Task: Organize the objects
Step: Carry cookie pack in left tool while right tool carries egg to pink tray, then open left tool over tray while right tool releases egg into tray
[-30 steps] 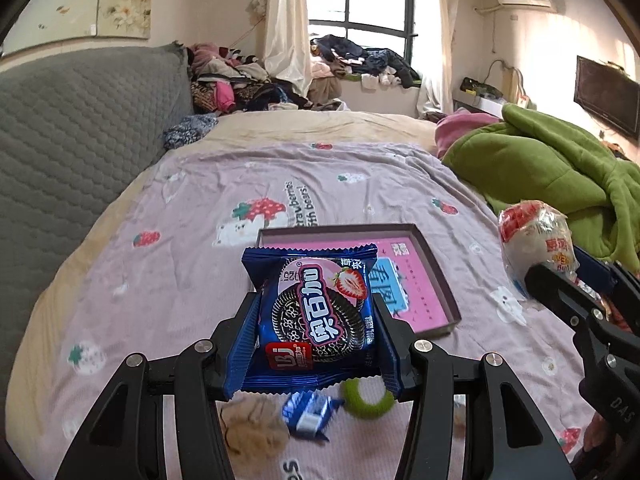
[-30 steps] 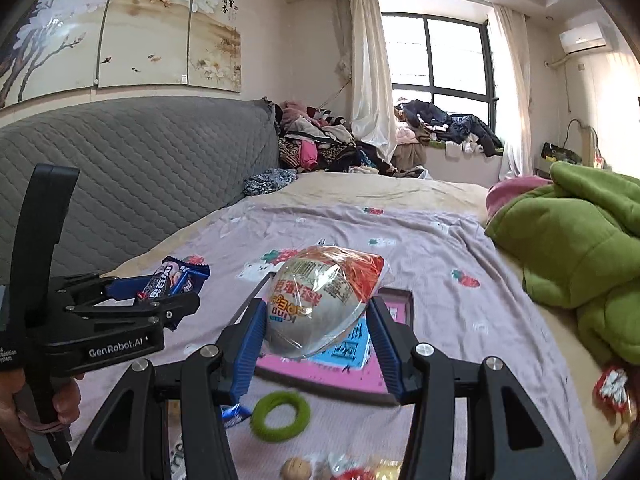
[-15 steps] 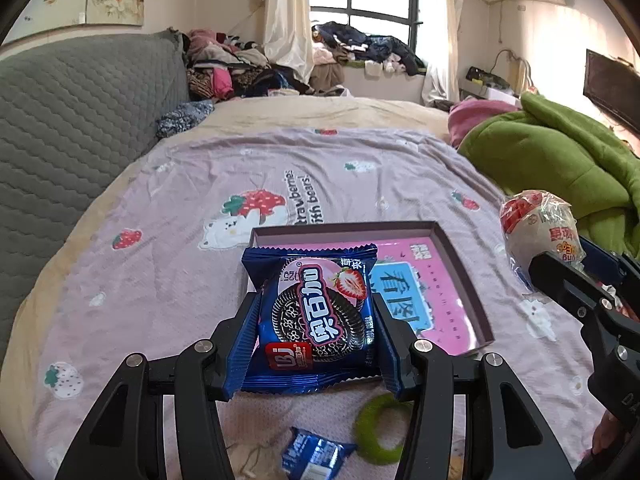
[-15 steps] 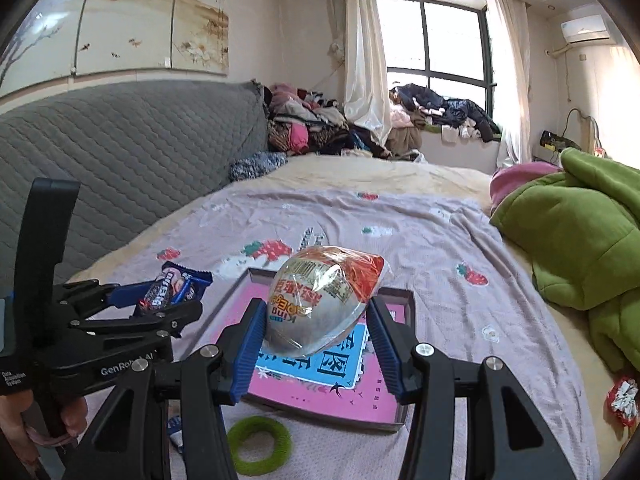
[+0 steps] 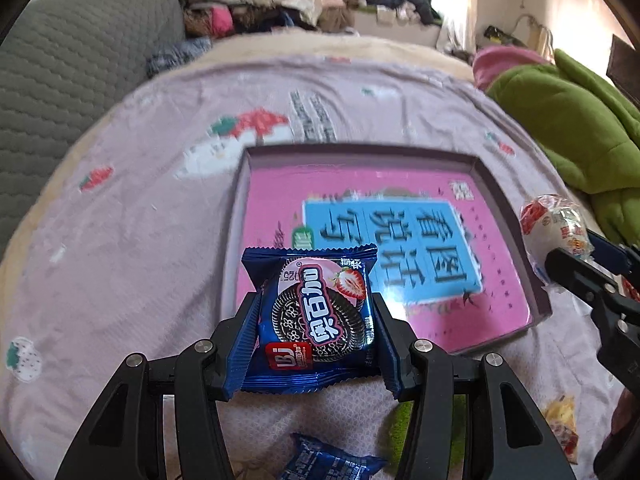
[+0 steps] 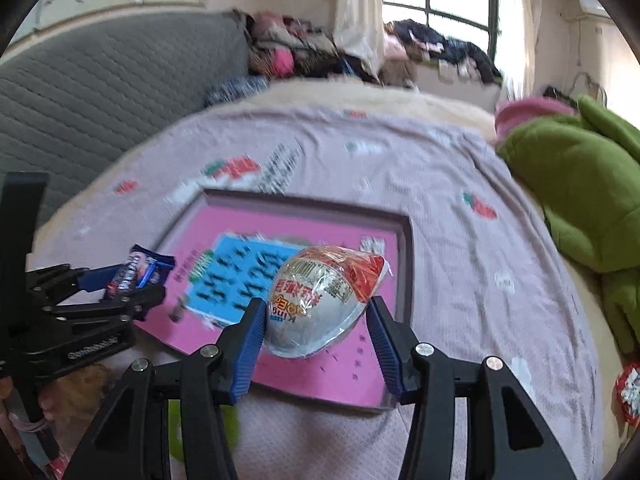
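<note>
STEP: place in tray [image 5: 516, 216] | LEFT: left gripper [image 5: 316, 330] jaws clamp cookie packet [image 5: 316, 312] above tray's near-left edge | RIGHT: right gripper [image 6: 316, 320] jaws clamp wrapped egg [image 6: 324, 300] over tray's near side | ADVICE: lower both inside rim, well apart, before releasing.

The green ring [image 5: 404, 420] shows only as slivers behind the left gripper's frame, and in the right wrist view it [image 6: 176, 428] is again mostly covered by black linkage. A small blue packet [image 5: 320, 460] is cut off by the bottom edge, its print unreadable. The cookie packet [image 5: 316, 316] hides the near left corner of the pink tray [image 5: 516, 216]; the wrapped egg [image 6: 324, 300] covers part of the tray's floor [image 6: 288, 224] in the other view. A yellow wrapper [image 5: 562, 426] lies blurred near the right edge. A red-and-white wrapper [image 6: 628, 392] is cut by the frame. The clothes pile [image 6: 304, 52] is smeared, its pieces indistinct. A hand [image 6: 24, 412] shows only partly behind the left gripper [image 6: 120, 280].
</note>
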A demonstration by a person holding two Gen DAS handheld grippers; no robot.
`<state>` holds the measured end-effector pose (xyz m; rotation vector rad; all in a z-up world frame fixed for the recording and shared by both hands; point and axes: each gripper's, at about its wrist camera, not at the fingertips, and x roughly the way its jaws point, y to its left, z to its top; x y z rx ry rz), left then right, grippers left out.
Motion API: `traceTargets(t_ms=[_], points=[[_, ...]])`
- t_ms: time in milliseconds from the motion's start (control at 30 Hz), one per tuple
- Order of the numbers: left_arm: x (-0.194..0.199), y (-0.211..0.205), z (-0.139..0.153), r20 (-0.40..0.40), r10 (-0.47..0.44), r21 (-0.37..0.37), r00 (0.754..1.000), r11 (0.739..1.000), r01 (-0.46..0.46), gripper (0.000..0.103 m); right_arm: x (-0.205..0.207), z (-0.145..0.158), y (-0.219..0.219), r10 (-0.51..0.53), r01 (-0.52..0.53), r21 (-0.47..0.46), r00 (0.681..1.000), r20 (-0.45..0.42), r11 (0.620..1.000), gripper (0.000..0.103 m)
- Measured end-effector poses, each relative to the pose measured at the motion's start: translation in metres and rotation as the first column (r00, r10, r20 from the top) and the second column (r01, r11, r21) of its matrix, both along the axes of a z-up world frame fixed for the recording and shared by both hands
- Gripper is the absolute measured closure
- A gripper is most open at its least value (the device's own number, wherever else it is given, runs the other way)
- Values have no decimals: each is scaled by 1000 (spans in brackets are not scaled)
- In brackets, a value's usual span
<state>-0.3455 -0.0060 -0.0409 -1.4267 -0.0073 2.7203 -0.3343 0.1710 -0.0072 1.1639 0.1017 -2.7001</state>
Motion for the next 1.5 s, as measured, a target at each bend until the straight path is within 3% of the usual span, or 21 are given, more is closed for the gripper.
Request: traceTargets(t_ms=[233, 500, 1167, 1300, 1500], points=[[-10, 4, -13, 49, -15, 5, 999, 1000, 15, 48, -24, -30, 3, -16, 17, -3, 991, 132, 1000, 51], [-18, 12, -22, 83, -22, -42, 996, 999, 26, 48, -35, -50, -1, -31, 24, 41, 981, 193, 999, 51], [-23, 11, -38, 129, -3, -78, 992, 997, 13, 47, -44, -60, 1, -55, 55, 9, 968, 243, 998, 50], [-22, 13, -29, 101, -18, -115, 995, 993, 30, 41, -43, -57, 5, -60, 65, -10, 966, 249, 998, 50], [-21, 10, -17, 86, -27, -82, 996, 996, 35, 33, -42, -50, 8, -66, 75, -29, 966, 250, 997, 50]])
